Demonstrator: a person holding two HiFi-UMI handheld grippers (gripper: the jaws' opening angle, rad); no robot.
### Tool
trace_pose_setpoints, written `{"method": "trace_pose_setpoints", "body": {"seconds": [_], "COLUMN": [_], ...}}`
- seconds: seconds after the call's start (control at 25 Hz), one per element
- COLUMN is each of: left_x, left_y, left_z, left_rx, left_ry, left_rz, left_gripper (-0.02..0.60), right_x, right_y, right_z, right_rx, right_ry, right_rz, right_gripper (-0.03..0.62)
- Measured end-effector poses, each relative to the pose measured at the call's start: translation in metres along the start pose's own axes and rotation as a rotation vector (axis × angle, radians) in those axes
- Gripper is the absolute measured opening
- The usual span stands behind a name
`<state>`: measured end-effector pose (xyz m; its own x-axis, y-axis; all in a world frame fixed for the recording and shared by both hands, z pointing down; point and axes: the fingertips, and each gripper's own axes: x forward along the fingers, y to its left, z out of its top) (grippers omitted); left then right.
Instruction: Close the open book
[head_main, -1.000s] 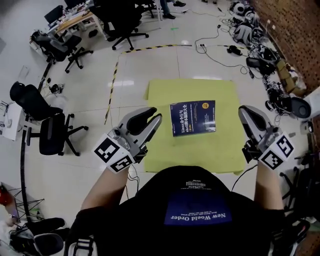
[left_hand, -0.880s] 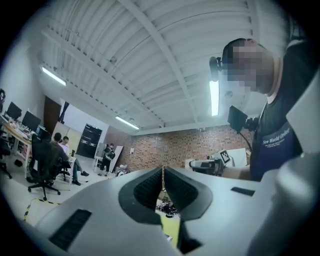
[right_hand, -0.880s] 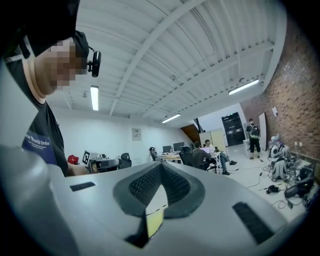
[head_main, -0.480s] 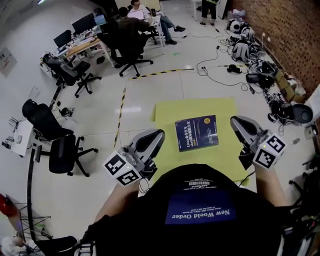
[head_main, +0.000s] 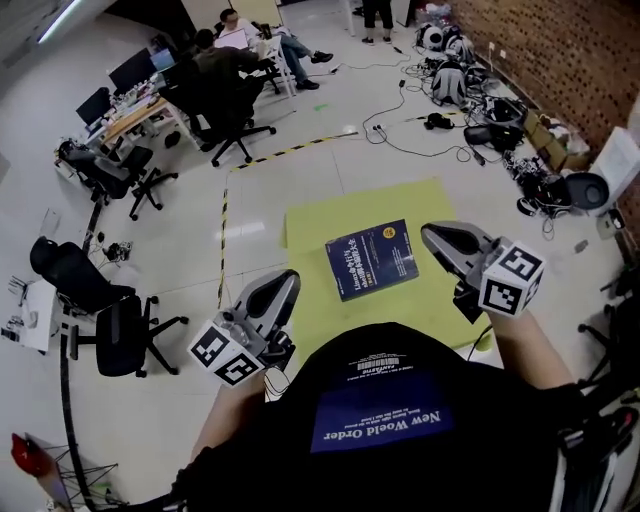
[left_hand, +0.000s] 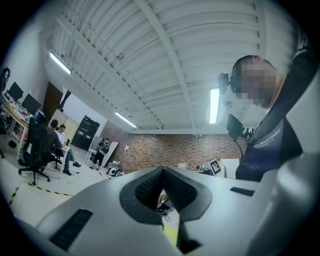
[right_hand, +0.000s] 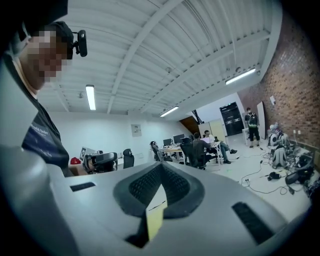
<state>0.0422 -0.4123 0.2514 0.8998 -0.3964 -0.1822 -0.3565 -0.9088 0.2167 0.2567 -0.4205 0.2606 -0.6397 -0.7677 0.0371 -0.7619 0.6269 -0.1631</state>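
A dark blue book lies closed, cover up, on a yellow mat on the floor. My left gripper is held over the mat's left edge, well to the left of the book, shut and empty. My right gripper is held just right of the book, its tip near the book's right edge; its jaws meet with nothing in them. In the left gripper view the left gripper points level at a brick wall, pads together. The right gripper points at far desks. Neither gripper view shows the book.
Black office chairs stand on the tiled floor at left. People sit at desks at the back. Yellow-black tape runs along the mat's left side. Cables and bags lie by the brick wall at right.
The left gripper's jaws, apart a second ago, are now together. Both grippers have drawn slightly back from the book. The book stays closed on the mat.
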Motion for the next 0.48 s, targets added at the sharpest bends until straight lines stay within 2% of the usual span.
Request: {"method": "trace_pose_setpoints", "body": {"seconds": [0.48], "left_x": [-0.0021], "left_y": [0.0026], "left_z": [-0.0032], "left_rx": [-0.024], "left_ry": [0.012], "left_rz": [-0.005], "left_gripper": [0.008], "right_x": [0.0017], "right_y": [0.0048], "right_z": [0.003], "right_rx": [-0.017], "right_ry": [0.014], "right_rz": [0.004], "right_gripper": [-0.017]}}
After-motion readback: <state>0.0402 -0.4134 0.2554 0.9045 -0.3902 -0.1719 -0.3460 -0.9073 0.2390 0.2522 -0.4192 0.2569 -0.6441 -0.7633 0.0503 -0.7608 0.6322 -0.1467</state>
